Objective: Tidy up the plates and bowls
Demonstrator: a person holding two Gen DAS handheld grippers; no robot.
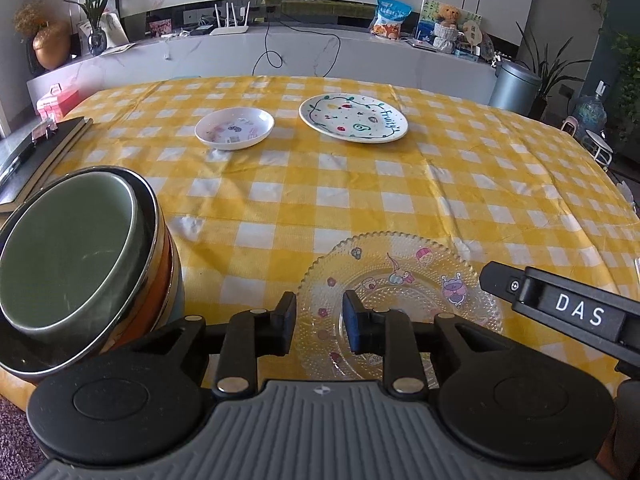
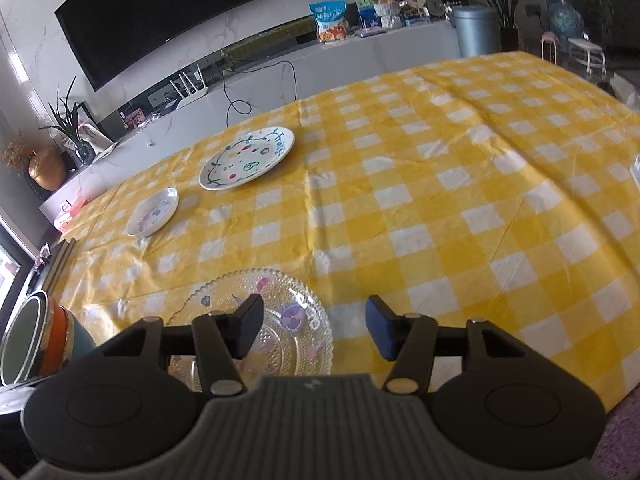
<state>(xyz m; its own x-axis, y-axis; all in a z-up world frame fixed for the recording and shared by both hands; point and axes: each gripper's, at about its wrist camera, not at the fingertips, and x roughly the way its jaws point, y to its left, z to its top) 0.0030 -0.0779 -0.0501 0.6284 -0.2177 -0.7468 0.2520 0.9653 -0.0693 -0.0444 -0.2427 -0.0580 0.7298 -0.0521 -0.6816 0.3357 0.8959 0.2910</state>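
A clear glass plate (image 1: 404, 280) with cartoon pictures lies flat on the yellow checked cloth, near the front edge. My left gripper (image 1: 320, 322) is open, with the plate's left rim in the gap between its pads. My right gripper (image 2: 316, 330) is open wide: its left finger is above the glass plate (image 2: 276, 312), and the right finger is off to the side over bare cloth. A stack of bowls (image 1: 68, 256), green one on top, stands at the left. Farther back sit a small white dish (image 1: 234, 128) and a large painted plate (image 1: 353, 118).
A dark flat board (image 1: 40, 152) and a pink box (image 1: 56, 100) lie at the table's left end. Beyond the table runs a white cabinet (image 1: 304, 56) with a router, cables and plants. A grey bin (image 1: 514, 88) stands at the back right.
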